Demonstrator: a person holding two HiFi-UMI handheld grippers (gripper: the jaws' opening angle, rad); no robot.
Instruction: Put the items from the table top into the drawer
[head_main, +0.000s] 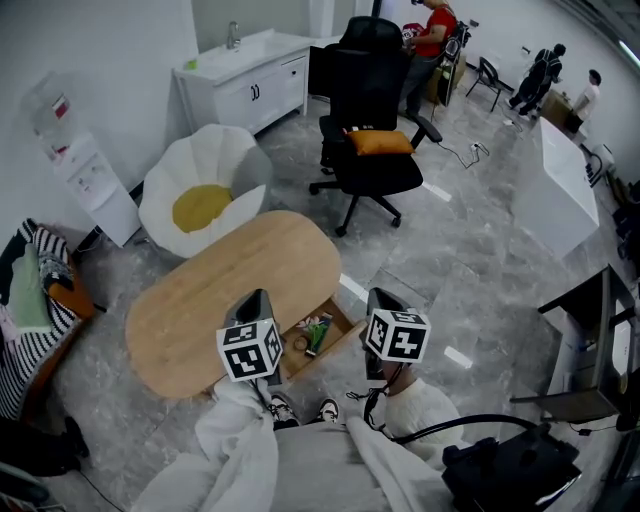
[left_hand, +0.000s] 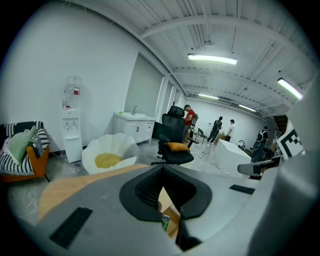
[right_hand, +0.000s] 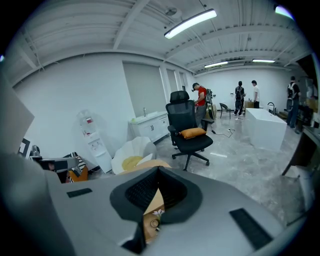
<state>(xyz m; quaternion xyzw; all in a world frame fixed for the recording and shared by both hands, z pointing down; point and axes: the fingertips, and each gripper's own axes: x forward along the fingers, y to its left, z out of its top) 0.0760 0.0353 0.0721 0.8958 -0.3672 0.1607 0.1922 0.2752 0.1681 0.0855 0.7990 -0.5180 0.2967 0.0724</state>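
Left gripper (head_main: 257, 296) and right gripper (head_main: 381, 294) are both pinched fully shut, gripping nothing, touching nothing — the items (head_main: 316, 333) lie in the open drawer (head_main: 352, 326) between them, below their tips.

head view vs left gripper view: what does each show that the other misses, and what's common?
Head view only: the wooden table in full outline, the open drawer seen from above, the person's shoes.
Left gripper view only: the ceiling lights.
Both: the black office chair with its orange cushion, the white petal chair, the water dispenser, the sink cabinet.
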